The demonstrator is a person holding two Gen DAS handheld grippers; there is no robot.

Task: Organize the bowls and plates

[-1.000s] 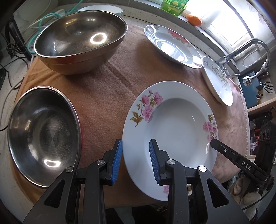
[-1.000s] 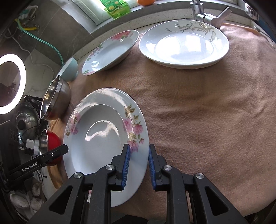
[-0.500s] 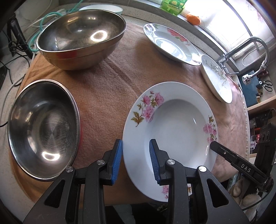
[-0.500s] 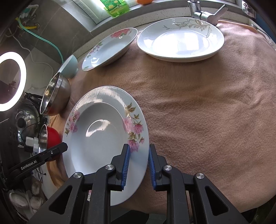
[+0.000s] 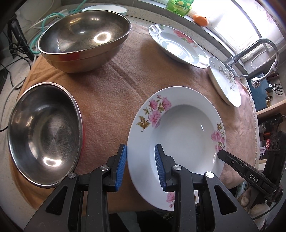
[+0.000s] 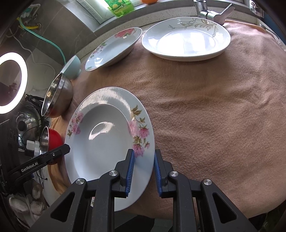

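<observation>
A white deep plate with pink flowers (image 5: pixel 180 128) (image 6: pixel 103 142) is held over the brown cloth near the table's front. My left gripper (image 5: pixel 140 166) straddles its left rim and my right gripper (image 6: pixel 143 171) is shut on its right rim. A second pink-flower plate (image 5: pixel 177 46) (image 6: pixel 112 48) lies at the back. A white plate with grey leaves (image 5: pixel 225 80) (image 6: pixel 185 39) lies by the tap. Two steel bowls (image 5: pixel 84 39) (image 5: pixel 42 132) stand at the left.
A steel tap (image 5: pixel 250 48) (image 6: pixel 209 10) stands at the back right. A pale blue bowl (image 6: pixel 71 67) sits at the back left. A green bottle (image 6: pixel 118 7) and an orange (image 5: pixel 200 18) rest on the sill. Cables (image 5: pixel 21 46) hang off the left edge.
Both grippers and the held flower plate have drawn slightly back and up; the bowls and far plates sit lower in the views. Grips are unchanged.
</observation>
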